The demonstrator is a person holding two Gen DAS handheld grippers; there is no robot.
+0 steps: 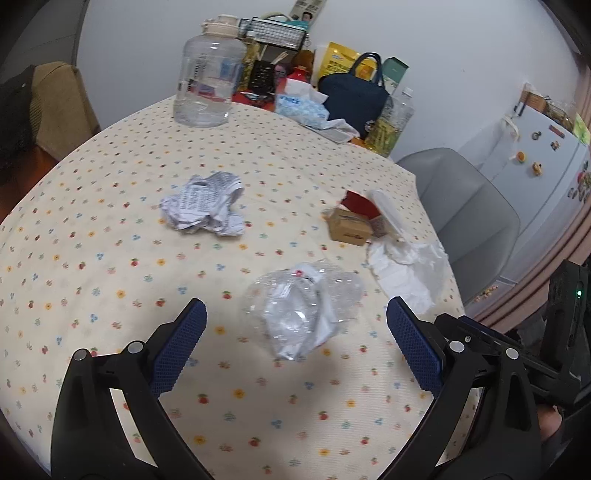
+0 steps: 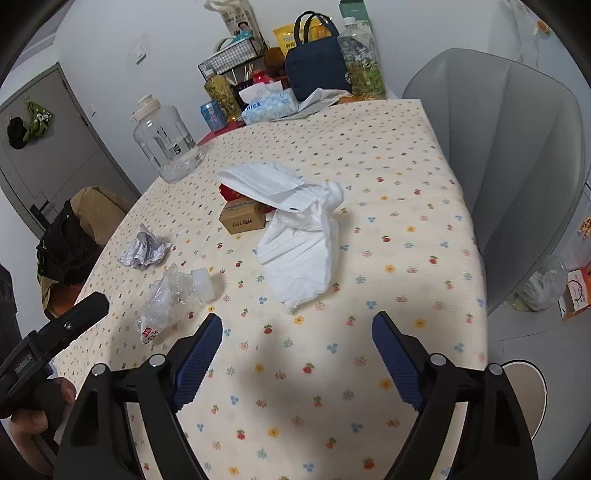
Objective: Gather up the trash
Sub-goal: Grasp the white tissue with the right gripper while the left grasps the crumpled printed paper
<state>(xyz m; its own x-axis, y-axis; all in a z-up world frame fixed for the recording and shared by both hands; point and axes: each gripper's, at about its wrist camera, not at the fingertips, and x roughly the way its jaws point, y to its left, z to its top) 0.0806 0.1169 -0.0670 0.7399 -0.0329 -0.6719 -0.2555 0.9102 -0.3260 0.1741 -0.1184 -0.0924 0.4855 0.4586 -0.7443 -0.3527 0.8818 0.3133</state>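
Observation:
A crushed clear plastic bottle (image 1: 303, 308) lies on the flowered tablecloth just ahead of my open, empty left gripper (image 1: 295, 325); it also shows in the right wrist view (image 2: 173, 295). Crumpled printed paper (image 1: 205, 208) (image 2: 144, 251) lies farther left. A small cardboard box (image 1: 349, 225) (image 2: 242, 219) sits by a red wrapper (image 1: 358, 203). White tissue (image 1: 406, 269) (image 2: 303, 243) lies beyond my open, empty right gripper (image 2: 297, 336), with a white mask (image 2: 266, 182) on top.
A large clear water jug (image 1: 207, 81) (image 2: 166, 142), tissue pack (image 1: 299, 105), navy bag (image 1: 354, 96), bottles and a wire basket (image 1: 273, 31) crowd the table's far end. A grey chair (image 2: 509, 155) stands at the right edge. A fridge (image 1: 546, 166) stands beyond.

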